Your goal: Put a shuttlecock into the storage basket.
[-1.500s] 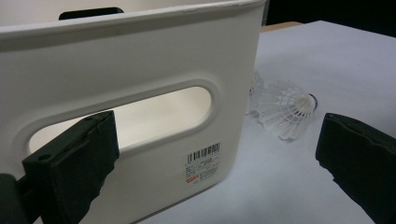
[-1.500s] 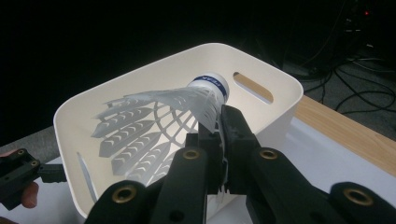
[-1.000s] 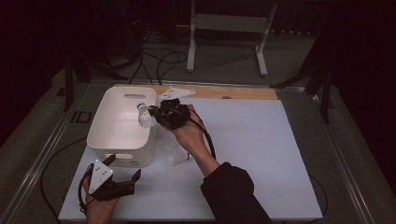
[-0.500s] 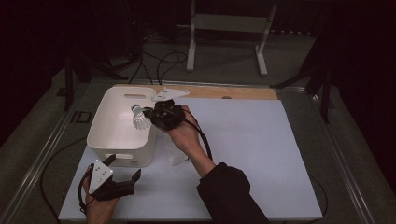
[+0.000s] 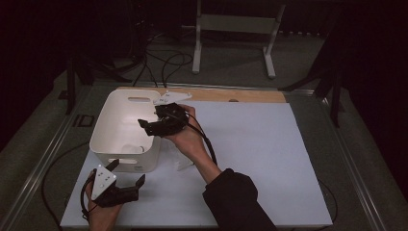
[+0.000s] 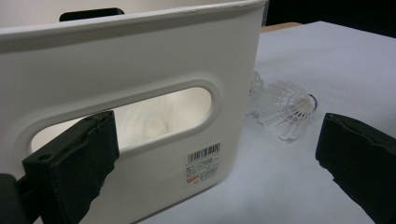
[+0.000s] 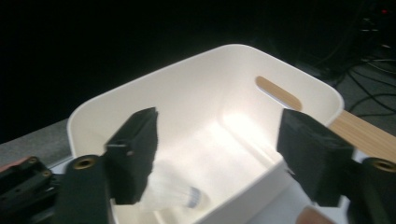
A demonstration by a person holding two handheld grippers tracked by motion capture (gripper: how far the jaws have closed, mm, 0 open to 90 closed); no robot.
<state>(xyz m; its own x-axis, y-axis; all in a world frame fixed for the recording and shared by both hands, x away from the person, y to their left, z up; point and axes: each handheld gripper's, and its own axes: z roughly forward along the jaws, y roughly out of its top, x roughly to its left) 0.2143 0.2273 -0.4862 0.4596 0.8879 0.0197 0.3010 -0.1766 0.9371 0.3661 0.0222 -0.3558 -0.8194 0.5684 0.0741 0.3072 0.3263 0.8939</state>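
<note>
A white plastic bin [image 5: 107, 126] stands at the left of the white table top. My right gripper [image 5: 148, 120] hangs open over the bin's right rim. In the right gripper view a white shuttlecock [image 7: 173, 191] lies on the bin's floor [image 7: 224, 158] below the open right gripper [image 7: 219, 140], apart from both jaws. My left gripper [image 5: 128, 172] rests open near the table's front left, facing the bin's near wall [image 6: 140, 60] and its handle slot. Another white shuttlecock [image 6: 286, 109] lies on the table just right of the bin, also seen as a shuttlecock [image 5: 182, 162] beside my right forearm.
A wooden strip [image 5: 231, 95] runs along the table's far edge behind the bin. A metal stand [image 5: 233, 29] and cables lie on the floor beyond the table. The white sheet [image 5: 269, 154] stretches wide to the right of my right arm.
My right gripper moved left over the bin with a shuttlecock in it, then opened and let it go into the bin. The left gripper has stayed put.
</note>
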